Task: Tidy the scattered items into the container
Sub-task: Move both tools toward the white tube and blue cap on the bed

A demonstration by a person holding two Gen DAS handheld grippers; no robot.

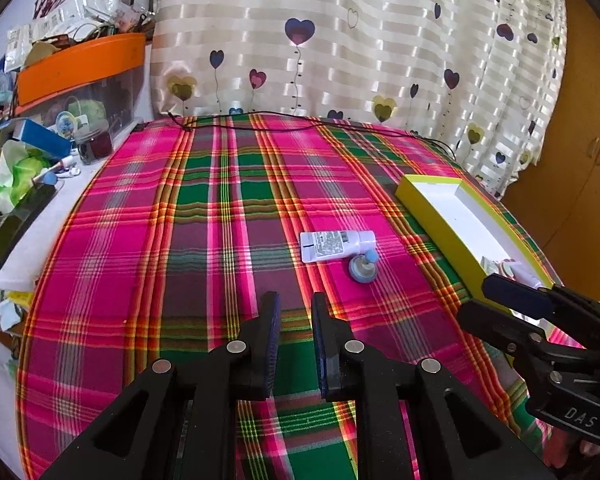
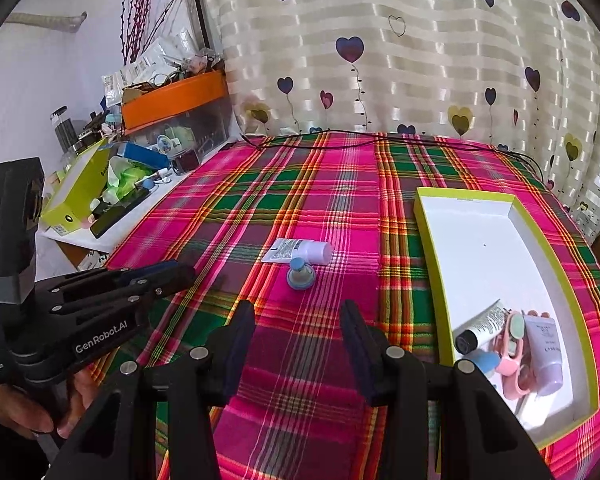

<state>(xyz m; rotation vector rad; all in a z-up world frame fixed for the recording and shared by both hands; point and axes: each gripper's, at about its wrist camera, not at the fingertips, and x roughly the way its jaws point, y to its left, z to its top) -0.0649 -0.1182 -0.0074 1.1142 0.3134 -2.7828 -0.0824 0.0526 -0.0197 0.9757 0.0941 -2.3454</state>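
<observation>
Two things still lie out on the plaid cloth [image 2: 300, 360]: a white tube [image 2: 300, 251] and a small blue cap [image 2: 300, 275], touching; the yellow box [image 2: 428, 248] sits to their right; the left gripper [image 1: 296, 308] is nearly closed and empty; the right gripper [image 2: 298, 326] is open and empty; grabbing one might knock the other away; the round cap could roll.

Each camera sits just behind its own gripper, tilted down across the plaid cloth [image 1: 204, 240] toward the curtain [image 1: 340, 40]. The left view looks from further left, the right view nearer the tray [image 2: 428, 240]. Both share the white tube [image 1: 336, 245] mid-cloth.
</observation>
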